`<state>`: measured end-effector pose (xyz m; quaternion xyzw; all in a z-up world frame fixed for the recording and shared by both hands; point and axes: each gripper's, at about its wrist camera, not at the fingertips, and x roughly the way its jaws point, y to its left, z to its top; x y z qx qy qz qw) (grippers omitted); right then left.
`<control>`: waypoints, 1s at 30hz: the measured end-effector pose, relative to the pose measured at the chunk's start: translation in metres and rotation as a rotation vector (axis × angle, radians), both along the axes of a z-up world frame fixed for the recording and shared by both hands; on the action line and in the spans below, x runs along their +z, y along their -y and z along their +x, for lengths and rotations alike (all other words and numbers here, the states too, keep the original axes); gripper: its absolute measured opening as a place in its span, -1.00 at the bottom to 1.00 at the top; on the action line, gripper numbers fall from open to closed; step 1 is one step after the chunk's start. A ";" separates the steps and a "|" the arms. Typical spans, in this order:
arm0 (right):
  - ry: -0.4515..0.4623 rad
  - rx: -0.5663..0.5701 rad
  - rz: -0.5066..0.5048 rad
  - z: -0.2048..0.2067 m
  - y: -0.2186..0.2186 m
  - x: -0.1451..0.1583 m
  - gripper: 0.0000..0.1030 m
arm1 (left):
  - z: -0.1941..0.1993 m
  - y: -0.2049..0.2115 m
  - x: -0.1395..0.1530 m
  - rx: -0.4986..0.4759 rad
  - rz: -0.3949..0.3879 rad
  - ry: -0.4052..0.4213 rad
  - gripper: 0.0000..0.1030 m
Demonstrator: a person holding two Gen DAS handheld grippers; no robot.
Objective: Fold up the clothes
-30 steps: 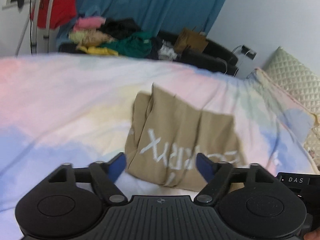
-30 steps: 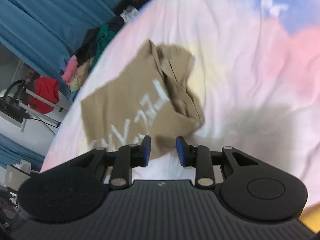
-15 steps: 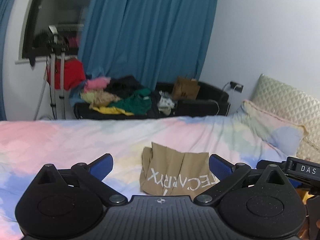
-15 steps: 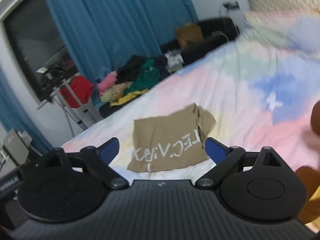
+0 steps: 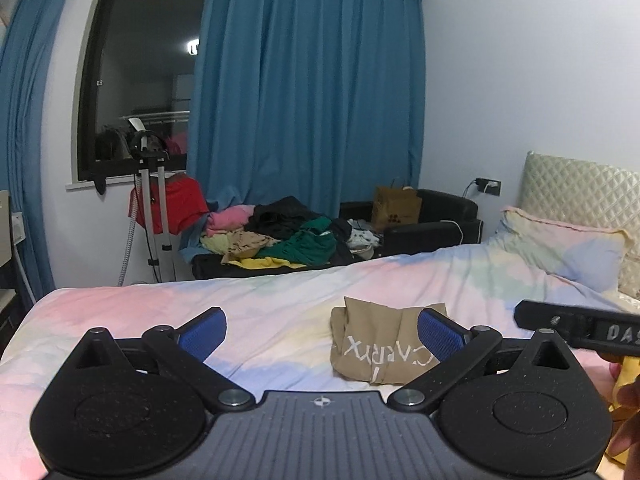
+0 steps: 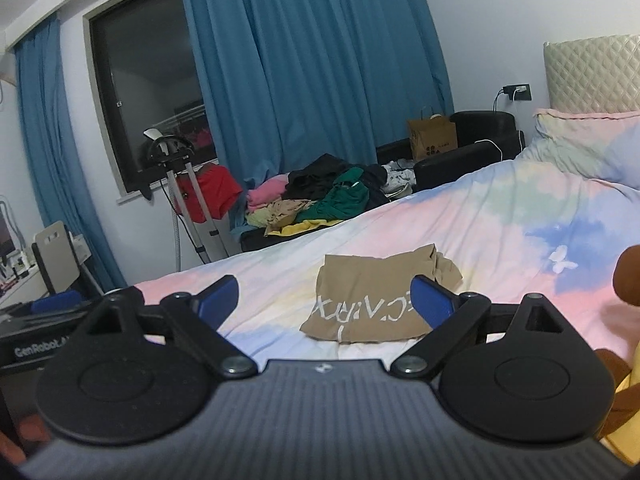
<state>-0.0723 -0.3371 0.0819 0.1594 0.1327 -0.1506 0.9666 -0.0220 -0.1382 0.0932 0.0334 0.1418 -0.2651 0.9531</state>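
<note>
Your left tongs [image 5: 322, 330] stand wide apart and hold nothing; seen from them, the tan shirt [image 5: 374, 344] lies just ahead on the bed [image 5: 120, 320], right of the midline and partly behind the right finger, well clear of both pads. It sits as a compact folded packet with one bunched edge on its left side, so this garment looks folded already, though whether more folds are meant for it the view cannot settle. White upside-down lettering on it reads roughly "CARRX". Further ahead, past the far edge of the bed, a pile of clothes [image 5: 280, 236] lies loose and unfolded, so work seems to be left there. At the right edge a black bar shows the letters "DAS". Your right tongs [image 6: 326, 300] are spread wide and empty too; from them the shirt [image 6: 372, 300] lies just ahead between the fingers, its crumpled side now at the right. Its lettering is too broken to read whole. Left of these tongs, a black device carries the word "GenRobot". The pile [image 6: 320, 200] lies ahead, beyond the bed.
</note>
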 end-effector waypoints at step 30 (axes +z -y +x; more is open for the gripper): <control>0.015 -0.076 -0.112 0.007 -0.027 -0.058 0.83 | -0.003 -0.037 -0.054 -0.017 -0.009 -0.021 0.99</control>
